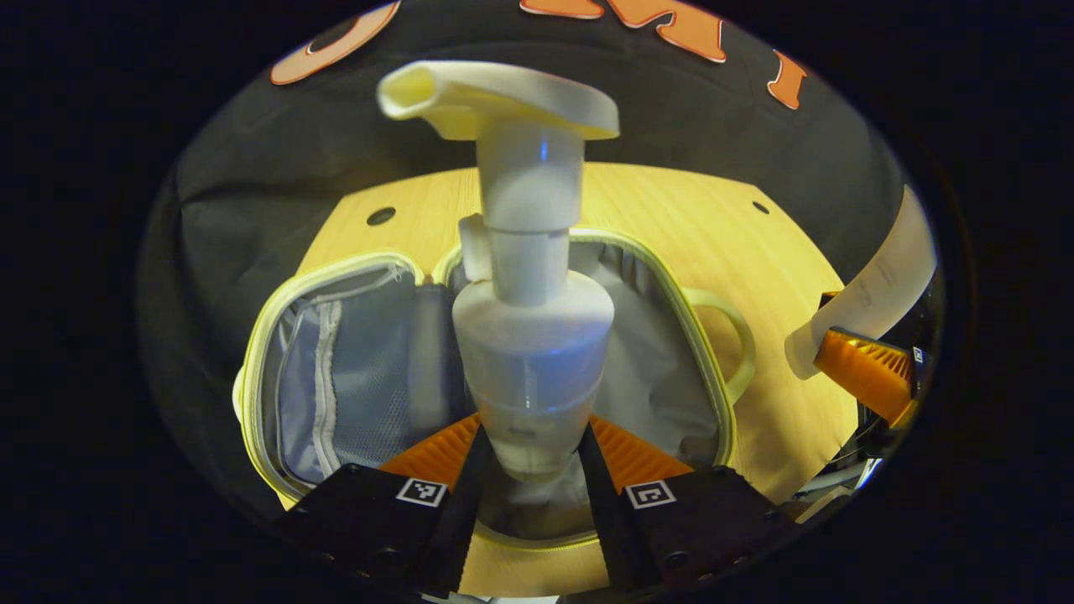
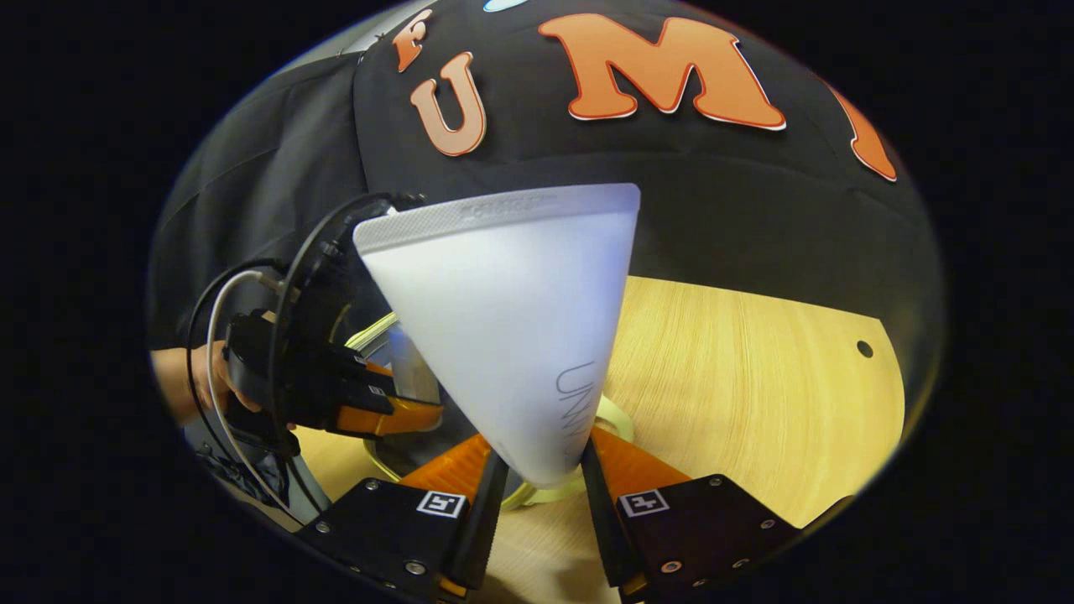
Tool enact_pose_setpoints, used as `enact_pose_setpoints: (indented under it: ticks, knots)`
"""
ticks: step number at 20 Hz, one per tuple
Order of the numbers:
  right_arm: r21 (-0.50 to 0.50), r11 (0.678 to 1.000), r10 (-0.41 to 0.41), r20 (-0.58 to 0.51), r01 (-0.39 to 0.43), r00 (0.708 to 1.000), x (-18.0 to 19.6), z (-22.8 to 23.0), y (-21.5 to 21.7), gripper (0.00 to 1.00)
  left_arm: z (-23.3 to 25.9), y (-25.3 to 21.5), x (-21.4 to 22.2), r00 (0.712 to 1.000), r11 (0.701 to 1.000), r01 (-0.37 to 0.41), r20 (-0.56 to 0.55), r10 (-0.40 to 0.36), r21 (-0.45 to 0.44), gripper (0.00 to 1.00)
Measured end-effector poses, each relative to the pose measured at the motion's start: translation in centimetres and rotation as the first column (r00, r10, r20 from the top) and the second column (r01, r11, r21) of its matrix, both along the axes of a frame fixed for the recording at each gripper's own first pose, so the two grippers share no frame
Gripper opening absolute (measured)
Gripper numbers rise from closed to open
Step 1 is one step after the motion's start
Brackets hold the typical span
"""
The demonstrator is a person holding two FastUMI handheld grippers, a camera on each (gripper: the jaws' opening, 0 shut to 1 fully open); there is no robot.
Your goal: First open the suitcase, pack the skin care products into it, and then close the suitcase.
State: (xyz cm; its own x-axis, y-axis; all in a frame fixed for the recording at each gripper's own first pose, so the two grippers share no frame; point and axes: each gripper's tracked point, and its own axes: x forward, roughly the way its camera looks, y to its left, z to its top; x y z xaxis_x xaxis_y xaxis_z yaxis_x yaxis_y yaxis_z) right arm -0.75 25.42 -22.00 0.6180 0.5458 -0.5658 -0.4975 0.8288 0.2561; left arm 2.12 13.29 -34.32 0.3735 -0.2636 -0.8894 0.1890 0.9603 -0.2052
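- Our left gripper (image 1: 530, 457) clamps a white pump bottle (image 1: 527, 277) above the open, grey-lined suitcase (image 1: 352, 377).
- Our right gripper (image 2: 541, 470) clamps a white tube (image 2: 512, 319) beside the suitcase's handle (image 2: 617, 415).

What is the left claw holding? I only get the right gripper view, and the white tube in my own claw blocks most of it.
Observer: The left claw is shut on a white pump bottle, held upright with the pump head on top.
Operator: Is the suitcase open yet?
Observer: Yes. The suitcase lies open on the table, both halves spread out, with a mesh pocket in one half.
Operator: Which half is the bottle over?
Observer: In the left gripper view it stands in front of the half with the handle, not the mesh one.
Operator: And where is my tube relative to the case?
Observer: Your tube is out past the handle side, over bare table.
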Motion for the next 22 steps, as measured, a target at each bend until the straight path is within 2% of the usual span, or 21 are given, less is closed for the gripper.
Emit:
enact_pose_setpoints:
  ticks: [1, 2, 5, 7, 9, 10, 11, 16, 18, 19, 20, 22]
  knots:
    - [0.001, 1.0, 0.001, -0.01, -0.001, 1.0, 0.0, -0.3, 0.2, 0.52, -0.9, -0.1, -0.1, 0.999, 1.0, 0.002, -0.032, -0.002, -0.003, 0.63]
    - [0.002, 1.0, 0.002, -0.024, -0.002, 1.0, -0.1, -0.7, 0.5, 0.53, -1.5, 0.0, 0.0, 0.999, 1.0, 0.006, -0.051, -0.005, 0.003, 0.63]
    - [0.013, 1.0, 0.007, -0.05, -0.007, 0.999, -0.5, -1.4, 1.1, 0.52, -2.4, -0.2, 0.8, 0.998, 1.0, 0.006, -0.061, -0.005, 0.021, 0.61]
    - [0.015, 1.0, 0.012, -0.069, -0.011, 0.998, -0.8, -1.8, 1.3, 0.52, -2.9, 0.0, 0.1, 0.994, 1.0, -0.013, -0.106, 0.016, 0.027, 0.64]
    - [0.021, 1.0, 0.016, -0.086, -0.014, 0.996, -0.9, -2.3, 1.9, 0.52, -3.8, 0.1, -0.3, 0.989, 0.999, -0.048, -0.14, 0.051, 0.025, 0.63]
    - [0.027, 0.999, 0.021, -0.101, -0.018, 0.995, -1.1, -2.5, 2.0, 0.48, -4.0, 0.2, -0.3, 0.988, 0.998, -0.057, -0.145, 0.06, 0.028, 0.63]
    - [0.03, 0.999, 0.019, -0.115, -0.015, 0.993, -1.2, -2.7, 2.3, 0.52, -4.0, 0.1, -0.2, 0.988, 0.998, -0.059, -0.138, 0.062, 0.029, 0.63]
    - [0.049, 0.999, 0.026, -0.198, -0.017, 0.98, -1.5, -3.7, 4.3, 0.52, -4.5, 0.1, -0.6, 0.982, 0.997, -0.06, -0.174, 0.067, 0.045, 0.65]
    - [0.042, 0.999, 0.028, -0.223, -0.019, 0.974, -1.5, -4.3, 4.6, 0.52, -4.4, 0.5, -0.7, 0.982, 0.996, -0.084, -0.166, 0.087, 0.026, 0.68]
    - [0.041, 0.999, 0.025, -0.234, -0.016, 0.972, -1.5, -4.5, 4.8, 0.48, -3.5, 0.6, -0.9, 0.983, 0.995, -0.095, -0.155, 0.097, 0.018, 0.71]
    - [0.044, 0.999, 0.028, -0.245, -0.018, 0.969, -1.6, -4.6, 5.0, 0.52, -2.4, 1.0, -0.7, 0.986, 0.994, -0.109, -0.125, 0.111, 0.015, 0.73]
    - [0.044, 0.999, 0.027, -0.266, -0.015, 0.963, -1.7, -5.0, 5.2, 0.52, -0.2, 2.9, -0.6, 0.991, 0.992, -0.124, -0.054, 0.125, 0.028, 0.77]
